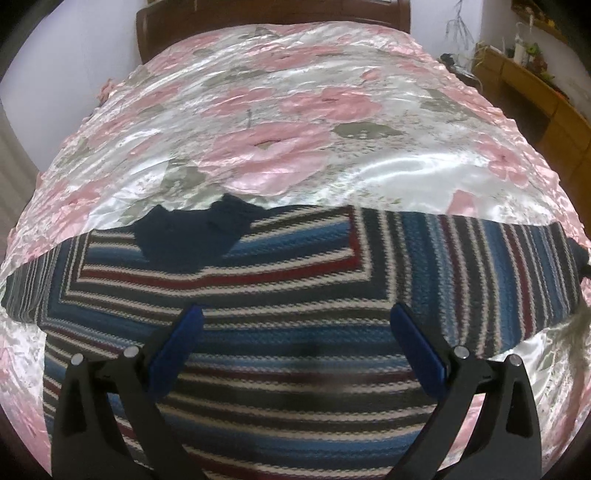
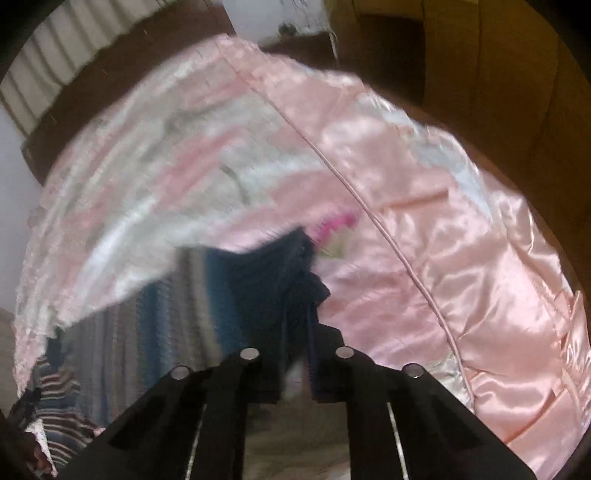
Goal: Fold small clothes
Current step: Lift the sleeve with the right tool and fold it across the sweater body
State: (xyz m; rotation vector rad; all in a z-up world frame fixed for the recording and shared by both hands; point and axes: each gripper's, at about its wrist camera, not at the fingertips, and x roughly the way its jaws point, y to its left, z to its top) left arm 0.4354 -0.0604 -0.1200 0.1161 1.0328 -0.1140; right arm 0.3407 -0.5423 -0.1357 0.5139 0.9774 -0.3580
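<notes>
bedroom setting. bed (image 1: 295,122) covered by glossy satin bedspread (image 1: 388,173), white with pink flowers and grey leaves; plain pink border past a piped seam (image 2: 373,214) in right wrist view. dark wooden headboard (image 1: 273,22) against pale lilac wall (image 1: 74,44). light wooden cabinet (image 1: 532,92) at far right, small plants on top. brown floor (image 2: 480,96).

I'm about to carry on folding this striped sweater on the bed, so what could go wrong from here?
1. The right tool pinches only the dark sleeve edge; so thin a hold may slip as the fold is pulled.
2. The left tool hangs open over the striped sweater, so nothing pins the body. It may slide on the glossy satin bedspread.
3. The right wrist view is blurred, so where the sleeve lands is hard to judge.
</notes>
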